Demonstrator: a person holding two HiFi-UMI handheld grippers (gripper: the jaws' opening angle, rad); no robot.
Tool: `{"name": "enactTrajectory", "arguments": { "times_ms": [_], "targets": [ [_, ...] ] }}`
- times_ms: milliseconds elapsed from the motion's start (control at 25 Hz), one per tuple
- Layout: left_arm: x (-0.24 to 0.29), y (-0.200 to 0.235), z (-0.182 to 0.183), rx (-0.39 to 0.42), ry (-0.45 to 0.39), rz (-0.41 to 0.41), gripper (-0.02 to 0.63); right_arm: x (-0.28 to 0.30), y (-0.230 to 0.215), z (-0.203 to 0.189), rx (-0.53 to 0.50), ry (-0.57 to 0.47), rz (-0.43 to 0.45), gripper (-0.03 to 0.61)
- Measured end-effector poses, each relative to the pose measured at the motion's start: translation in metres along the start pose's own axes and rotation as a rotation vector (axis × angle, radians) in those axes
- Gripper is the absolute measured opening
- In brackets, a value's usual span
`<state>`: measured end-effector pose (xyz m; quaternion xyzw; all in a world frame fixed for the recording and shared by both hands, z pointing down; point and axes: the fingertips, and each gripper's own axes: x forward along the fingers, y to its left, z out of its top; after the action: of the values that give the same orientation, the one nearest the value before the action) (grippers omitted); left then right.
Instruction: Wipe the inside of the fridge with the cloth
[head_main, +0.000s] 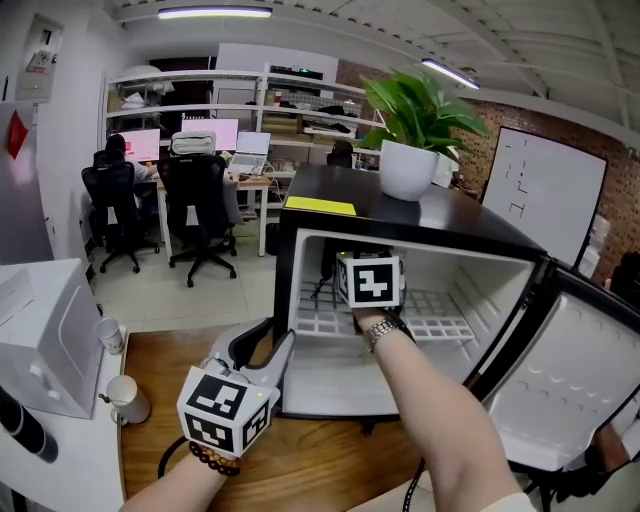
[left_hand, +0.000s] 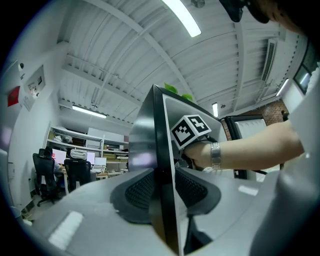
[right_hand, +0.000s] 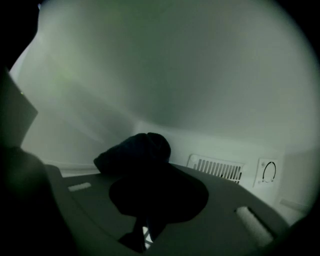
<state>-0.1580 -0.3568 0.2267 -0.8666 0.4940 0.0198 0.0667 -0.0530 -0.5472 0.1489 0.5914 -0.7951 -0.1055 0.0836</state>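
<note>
Cloth (right_hand: 134, 150) pinched in right gripper (right_hand: 149, 170) over wire shelf (head_main: 440, 326), left gripper (left_hand: 165, 191) clamped on fridge (head_main: 470, 222) front edge, door (head_main: 570, 372) open.

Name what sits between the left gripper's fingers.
The fridge's side wall, seen edge-on. The left gripper is closed on it, its fingers either side. The left gripper view shows this.

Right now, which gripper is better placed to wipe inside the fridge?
Right. The right gripper is inside the fridge, shut on the dark cloth. The left gripper is outside, clamped on the fridge's front edge.
</note>
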Motion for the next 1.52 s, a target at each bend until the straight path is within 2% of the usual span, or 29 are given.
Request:
{"name": "enactTrajectory", "arguments": {
  "times_ms": [160,640,800,1240,1520],
  "targets": [
    [0.0,0.0,0.0,-0.002,-0.001,0.004,0.14,-0.006,-0.017,-0.011,0.036,0.035,-0.019,0.049],
    [-0.001,0.001,-0.002,-0.008,-0.001,0.013,0.14,-0.028,-0.078,-0.018,0.016,0.032,-0.132,0.049],
    [0.0,0.002,0.002,-0.007,-0.005,0.017,0.14,-0.034,-0.101,-0.032,0.049,0.08,-0.164,0.049],
    [-0.002,0.001,0.001,-0.013,-0.009,0.022,0.143,-0.057,-0.172,-0.05,0.038,0.133,-0.332,0.049],
    [-0.002,0.002,0.001,-0.012,-0.008,0.026,0.143,-0.062,-0.187,-0.051,0.06,0.138,-0.401,0.048]
  ]
}}
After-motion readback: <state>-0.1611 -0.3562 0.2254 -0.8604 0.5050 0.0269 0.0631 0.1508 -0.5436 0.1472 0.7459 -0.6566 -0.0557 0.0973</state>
